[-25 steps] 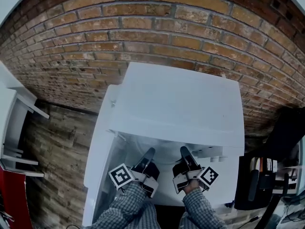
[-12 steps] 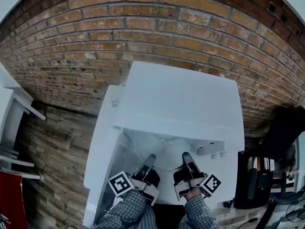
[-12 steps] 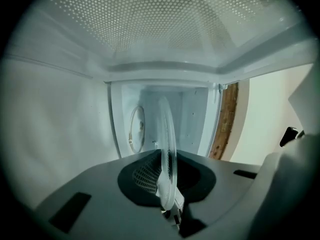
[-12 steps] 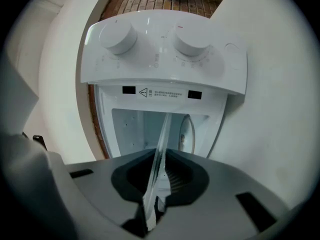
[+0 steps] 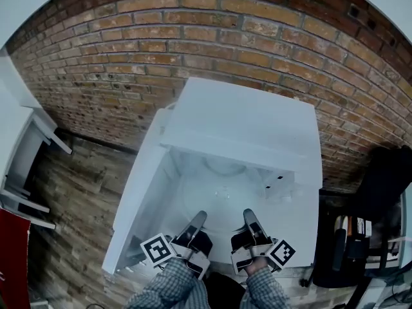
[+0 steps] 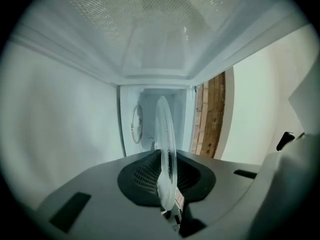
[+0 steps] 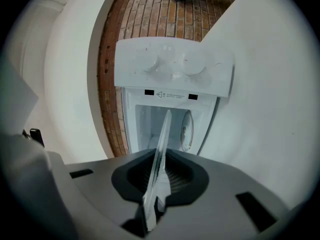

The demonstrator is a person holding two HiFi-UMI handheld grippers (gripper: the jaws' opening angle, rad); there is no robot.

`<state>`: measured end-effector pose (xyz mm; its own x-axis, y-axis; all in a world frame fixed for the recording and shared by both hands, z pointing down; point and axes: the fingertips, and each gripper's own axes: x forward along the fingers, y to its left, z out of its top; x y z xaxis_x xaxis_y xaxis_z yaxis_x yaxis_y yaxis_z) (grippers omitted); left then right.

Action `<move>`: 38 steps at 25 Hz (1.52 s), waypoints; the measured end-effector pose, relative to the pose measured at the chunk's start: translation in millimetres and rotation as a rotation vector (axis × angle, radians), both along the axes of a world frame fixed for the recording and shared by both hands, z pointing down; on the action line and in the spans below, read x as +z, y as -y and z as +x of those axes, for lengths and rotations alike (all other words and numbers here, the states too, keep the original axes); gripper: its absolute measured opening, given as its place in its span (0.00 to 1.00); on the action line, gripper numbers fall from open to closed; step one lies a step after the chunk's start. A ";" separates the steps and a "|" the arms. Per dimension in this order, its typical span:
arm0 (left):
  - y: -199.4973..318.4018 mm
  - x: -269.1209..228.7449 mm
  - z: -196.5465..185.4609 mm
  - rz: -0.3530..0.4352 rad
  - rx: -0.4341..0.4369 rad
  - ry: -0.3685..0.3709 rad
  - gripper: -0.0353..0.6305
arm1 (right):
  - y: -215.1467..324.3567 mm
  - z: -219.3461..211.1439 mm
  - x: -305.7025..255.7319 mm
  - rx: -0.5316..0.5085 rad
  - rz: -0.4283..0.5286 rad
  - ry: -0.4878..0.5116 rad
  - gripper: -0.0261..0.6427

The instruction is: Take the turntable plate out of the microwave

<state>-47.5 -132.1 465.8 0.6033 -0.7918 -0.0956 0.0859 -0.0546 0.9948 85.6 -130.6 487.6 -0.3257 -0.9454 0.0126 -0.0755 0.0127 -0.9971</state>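
Here the left gripper [image 5: 198, 219] and the right gripper [image 5: 248, 217] each pinch the rim of the glass turntable plate [image 6: 164, 134] at the open white microwave [image 5: 257, 127].

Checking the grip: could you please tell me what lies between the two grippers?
The plate: its near rim spans that gap, in the head view.
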 end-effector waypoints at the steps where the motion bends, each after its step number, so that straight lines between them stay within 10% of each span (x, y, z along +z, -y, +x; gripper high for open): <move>1: -10.3 -0.9 0.7 0.002 -0.005 -0.002 0.11 | -9.8 0.7 -1.0 -0.004 0.000 0.000 0.11; 21: -181.7 -34.3 15.5 0.044 -0.032 -0.022 0.12 | -178.1 16.5 -37.2 -0.022 0.032 0.008 0.11; 38: -182.8 -75.1 4.5 0.093 0.052 -0.025 0.12 | -190.5 6.0 -78.1 0.055 0.063 -0.025 0.11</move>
<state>-43.0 50.7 390.7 0.6396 -0.7467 -0.1827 0.1162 -0.1411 0.9832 91.6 59.9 409.5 -0.2739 -0.9609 -0.0404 -0.1027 0.0710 -0.9922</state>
